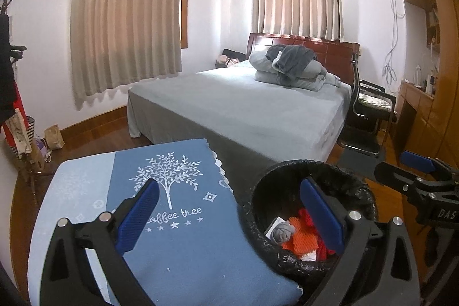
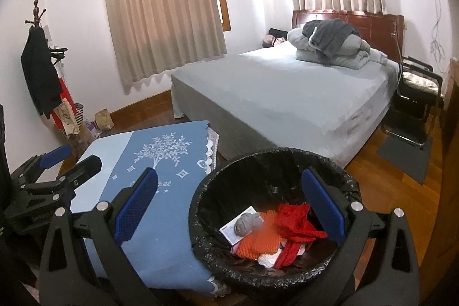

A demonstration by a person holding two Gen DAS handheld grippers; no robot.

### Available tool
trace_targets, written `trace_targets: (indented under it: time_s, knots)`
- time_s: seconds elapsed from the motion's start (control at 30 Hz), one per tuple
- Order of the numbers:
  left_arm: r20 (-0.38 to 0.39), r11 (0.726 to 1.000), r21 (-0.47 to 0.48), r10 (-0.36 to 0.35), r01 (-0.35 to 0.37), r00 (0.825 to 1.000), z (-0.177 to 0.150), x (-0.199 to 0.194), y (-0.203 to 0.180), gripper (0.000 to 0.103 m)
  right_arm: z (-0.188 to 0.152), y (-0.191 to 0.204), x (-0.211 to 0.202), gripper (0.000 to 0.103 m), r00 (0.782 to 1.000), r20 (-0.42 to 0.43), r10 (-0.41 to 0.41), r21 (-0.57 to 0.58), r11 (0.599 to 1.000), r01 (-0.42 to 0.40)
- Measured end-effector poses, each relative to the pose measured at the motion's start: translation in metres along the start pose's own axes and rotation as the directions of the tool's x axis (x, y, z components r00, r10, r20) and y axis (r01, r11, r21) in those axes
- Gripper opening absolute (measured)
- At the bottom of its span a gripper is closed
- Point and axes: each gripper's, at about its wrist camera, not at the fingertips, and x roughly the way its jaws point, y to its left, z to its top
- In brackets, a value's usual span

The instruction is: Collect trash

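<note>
The black plastic left gripper carries two blue textured rubber pads and round silver screws. The matching black right gripper shows white "DAS" lettering in the left wrist view.

Between the right gripper's fingers gapes the trash bin mouth (half-filled); left finger overhangs the blue-clothed table.

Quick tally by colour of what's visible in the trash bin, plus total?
Inside the black-lined trash bin, as far as the heap shows:
Red: 1, crumpled red piece
Orange: 1, orange mesh piece
Grey: 1, grey wad
White: 2, printed card, white scrap
Total: 5 visible; anything buried underneath cannot be counted.
</note>
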Motion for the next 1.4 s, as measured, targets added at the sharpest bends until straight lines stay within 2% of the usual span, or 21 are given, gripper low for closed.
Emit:
trace_targets:
  time_s: [1.4]
  knots:
    - [0.011,1.000,-0.002,0.008,-0.008,1.000,0.0025,-0.0084,0.0027,0.097,0.0017,0.0083,-0.0016,0.098,1.000,0.001,0.007,-0.008,1.000,-0.007]
